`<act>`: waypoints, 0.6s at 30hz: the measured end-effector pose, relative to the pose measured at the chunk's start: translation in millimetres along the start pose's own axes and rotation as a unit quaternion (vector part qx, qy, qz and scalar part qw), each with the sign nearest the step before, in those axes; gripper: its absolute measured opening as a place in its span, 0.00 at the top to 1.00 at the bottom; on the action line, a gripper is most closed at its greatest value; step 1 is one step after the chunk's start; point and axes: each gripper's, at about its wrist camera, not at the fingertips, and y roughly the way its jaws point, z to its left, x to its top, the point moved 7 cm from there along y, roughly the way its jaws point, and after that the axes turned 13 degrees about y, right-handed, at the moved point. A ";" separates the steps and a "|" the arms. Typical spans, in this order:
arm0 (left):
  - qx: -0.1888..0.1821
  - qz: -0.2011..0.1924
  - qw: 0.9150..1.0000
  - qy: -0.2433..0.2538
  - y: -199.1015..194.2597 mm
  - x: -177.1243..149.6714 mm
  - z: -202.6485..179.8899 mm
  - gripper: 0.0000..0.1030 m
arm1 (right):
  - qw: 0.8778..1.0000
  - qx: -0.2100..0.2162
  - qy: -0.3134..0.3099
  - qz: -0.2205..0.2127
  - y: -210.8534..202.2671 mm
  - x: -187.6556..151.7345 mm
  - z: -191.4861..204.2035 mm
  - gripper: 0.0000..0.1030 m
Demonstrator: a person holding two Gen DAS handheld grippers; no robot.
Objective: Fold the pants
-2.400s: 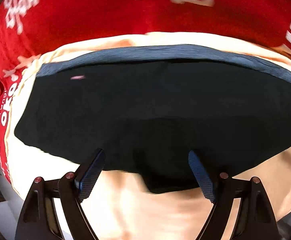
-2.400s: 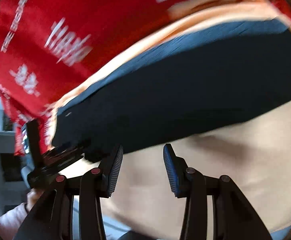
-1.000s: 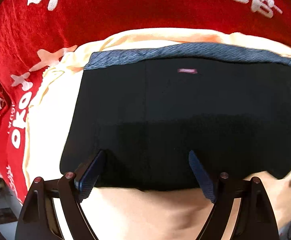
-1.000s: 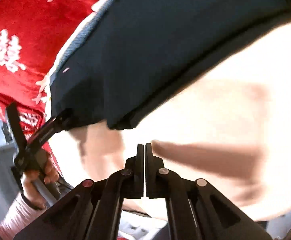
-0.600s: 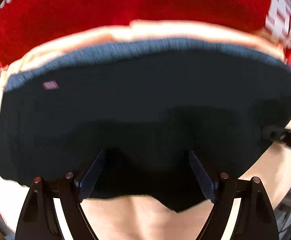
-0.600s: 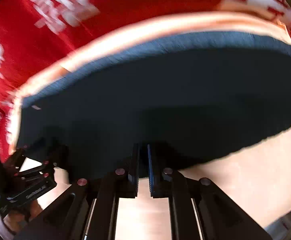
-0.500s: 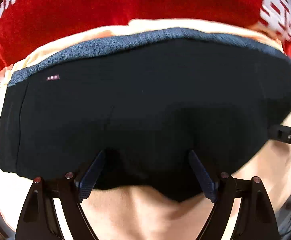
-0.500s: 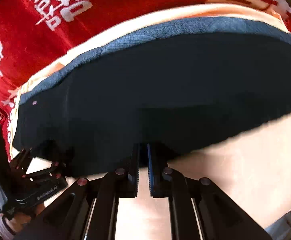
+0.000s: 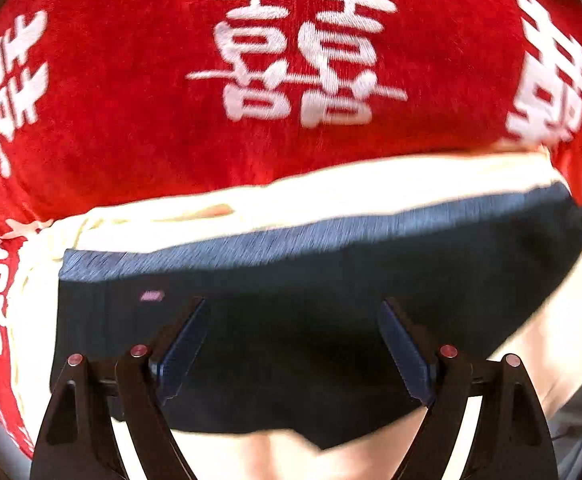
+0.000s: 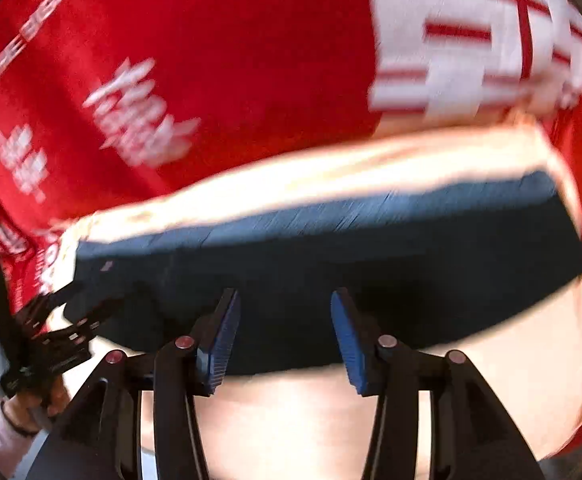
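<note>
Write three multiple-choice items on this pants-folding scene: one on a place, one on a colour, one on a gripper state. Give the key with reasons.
1. The pants lie on:
A. a cream sheet
B. bare wood
C. a blue mat

2. The blanket beyond the sheet is:
A. green
B. red with white characters
C. plain grey

3. The right gripper is:
A. shut on the pants
B. shut on nothing
C. open

Key:
1 A, the cream sheet shows around the dark fabric.
2 B, red cloth with white characters fills the top of both views.
3 C, its blue pads stand apart over the pants' near edge.
</note>
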 end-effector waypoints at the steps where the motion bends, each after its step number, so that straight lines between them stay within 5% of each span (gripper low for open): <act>1: 0.002 0.005 1.000 -0.009 15.4 2.1 4.7 0.16 | 1.000 -0.006 -0.002 0.008 8.8 11.2 -0.1 0.68; 9: 0.022 0.059 0.995 -0.080 116.0 13.7 -33.2 0.16 | 0.998 -0.035 0.006 0.045 97.6 56.4 -84.3 0.72; 12: 0.030 0.048 0.992 -0.109 121.0 12.9 -25.3 0.05 | 1.000 -0.023 0.006 0.007 98.1 77.8 -109.7 0.80; 18: 0.051 0.062 0.992 -0.098 120.4 14.8 -23.6 0.02 | 0.991 -0.118 0.043 -0.038 86.3 123.3 -187.5 0.80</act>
